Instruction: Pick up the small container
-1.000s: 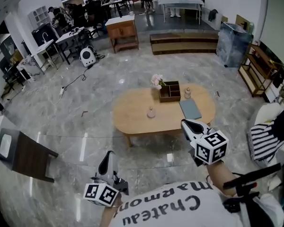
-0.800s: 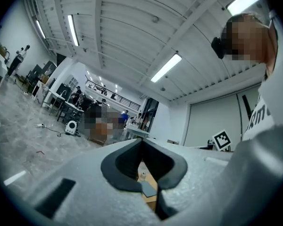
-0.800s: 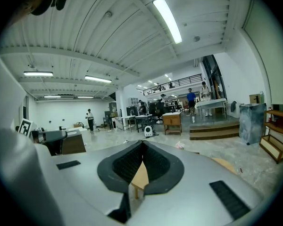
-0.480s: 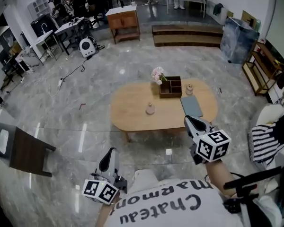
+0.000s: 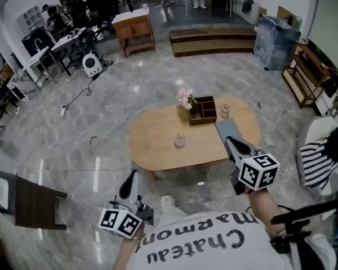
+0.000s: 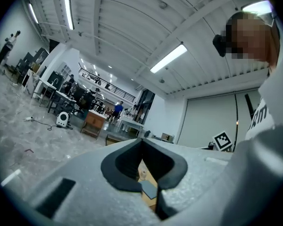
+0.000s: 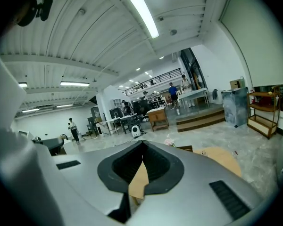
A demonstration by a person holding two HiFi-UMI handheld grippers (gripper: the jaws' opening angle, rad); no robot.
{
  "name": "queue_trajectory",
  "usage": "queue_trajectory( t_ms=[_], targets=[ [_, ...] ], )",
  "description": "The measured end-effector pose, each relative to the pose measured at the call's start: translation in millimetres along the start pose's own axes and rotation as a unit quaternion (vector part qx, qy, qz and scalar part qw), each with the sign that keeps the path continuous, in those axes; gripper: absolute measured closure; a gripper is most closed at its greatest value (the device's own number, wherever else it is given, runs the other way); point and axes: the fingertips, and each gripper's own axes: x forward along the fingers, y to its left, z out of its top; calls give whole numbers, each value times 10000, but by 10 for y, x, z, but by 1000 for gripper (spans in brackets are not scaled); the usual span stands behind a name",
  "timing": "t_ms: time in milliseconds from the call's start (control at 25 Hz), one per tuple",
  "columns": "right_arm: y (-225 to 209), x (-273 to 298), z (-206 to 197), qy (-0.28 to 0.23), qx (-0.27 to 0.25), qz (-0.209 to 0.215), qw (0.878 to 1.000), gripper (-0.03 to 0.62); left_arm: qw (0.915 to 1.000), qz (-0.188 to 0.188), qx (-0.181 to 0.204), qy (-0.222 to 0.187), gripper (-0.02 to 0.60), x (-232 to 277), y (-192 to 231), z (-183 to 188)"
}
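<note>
Two claws, both pinched shut and empty. My left claw (image 5: 129, 183) hangs over glossy grey marble floor (image 5: 158, 89); my right claw (image 5: 233, 143) points at the near rim of a smooth oval wooden table (image 5: 152, 148). Ahead-left of it, well apart, stands the small container (image 5: 180, 141), round and pale. Beyond that is a dark compartmented box (image 5: 203, 110).

Printed lettering is recorded on the person's white shirt (image 5: 214, 246), seen upside down in the head view. The word "Chateau" is read in full. The second line is read as "Marmon", and its ending cannot be made out. Black-and-white square code patterns are noted on the cube (image 5: 120, 222) of the left gripper (image 5: 133, 176) and on the cube (image 5: 258, 171) of the right gripper (image 5: 230, 141). They are read as patterns only. Any print elsewhere in the hall is too small to be read.
</note>
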Motion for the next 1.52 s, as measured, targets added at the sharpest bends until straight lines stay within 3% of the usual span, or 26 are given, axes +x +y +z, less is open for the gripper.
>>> queue_trajectory(
  t_ms=[200, 480, 800, 1040, 1240, 1520],
  targets=[
    [46, 427, 182, -151, 13, -267, 9995, 586, 9995, -292, 80, 21, 568, 393, 378, 233],
    [136, 991, 456, -345, 226, -627, 9972, 586, 9992, -228, 80, 305, 568, 920, 1092, 539],
    [304, 1659, 415, -330, 369, -923, 9945, 586, 9970, -687, 80, 338, 568, 1424, 1766, 803],
    [444, 1988, 217, -89, 283, -1054, 9940, 586, 9962, -684, -64, 532, 568, 1598, 2243, 714],
    [381, 2166, -20, 175, 482, -1144, 9921, 586, 9945, -688, -181, 773, 568, 1716, 2390, 482],
    [418, 2389, -380, 48, 1124, -621, 9917, 586, 9845, -1036, -455, 1337, 568, 1814, 2377, 22]
  ],
)
